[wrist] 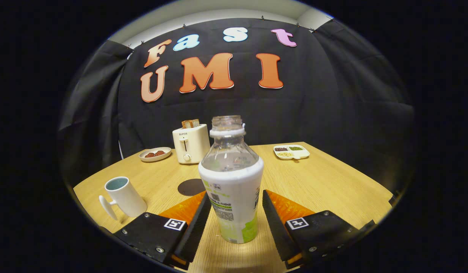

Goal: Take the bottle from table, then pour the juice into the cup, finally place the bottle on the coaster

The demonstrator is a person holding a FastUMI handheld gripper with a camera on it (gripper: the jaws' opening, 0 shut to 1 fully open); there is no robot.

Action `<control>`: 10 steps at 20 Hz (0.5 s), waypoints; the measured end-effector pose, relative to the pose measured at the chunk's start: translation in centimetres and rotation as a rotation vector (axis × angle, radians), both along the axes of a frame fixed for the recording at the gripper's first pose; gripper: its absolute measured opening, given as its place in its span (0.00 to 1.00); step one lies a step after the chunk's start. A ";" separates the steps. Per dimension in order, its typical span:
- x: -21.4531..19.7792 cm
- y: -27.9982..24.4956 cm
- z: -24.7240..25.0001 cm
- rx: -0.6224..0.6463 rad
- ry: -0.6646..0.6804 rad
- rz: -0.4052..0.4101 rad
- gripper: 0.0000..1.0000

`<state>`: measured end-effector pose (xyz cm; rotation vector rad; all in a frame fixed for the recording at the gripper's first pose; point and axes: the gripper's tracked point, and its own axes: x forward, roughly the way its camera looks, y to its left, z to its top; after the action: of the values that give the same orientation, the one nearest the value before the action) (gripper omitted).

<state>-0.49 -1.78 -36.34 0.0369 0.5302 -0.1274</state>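
My gripper (234,212) straddles the uncapped clear plastic bottle (231,182) on the table, fingers wide, not gripping; pouring and coaster placement remain

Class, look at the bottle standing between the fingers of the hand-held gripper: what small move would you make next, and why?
Probably close the fingers on the bottle. It stands upright on the table, uncapped, between the open fingers of the hand-held gripper, with a slight gap showing on each side. Gripping comes before lifting and pouring into the cup.
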 end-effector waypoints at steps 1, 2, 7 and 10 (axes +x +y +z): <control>-0.1 0.0 -0.2 0.000 0.004 -0.002 0.80; -0.2 0.2 -0.3 0.003 0.007 -0.002 0.75; 0.1 1.1 0.6 -0.042 0.008 0.021 0.64; 0.8 1.7 2.2 -0.101 -0.029 0.051 0.64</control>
<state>0.33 -0.11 -34.14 -0.0730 0.4951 -0.1038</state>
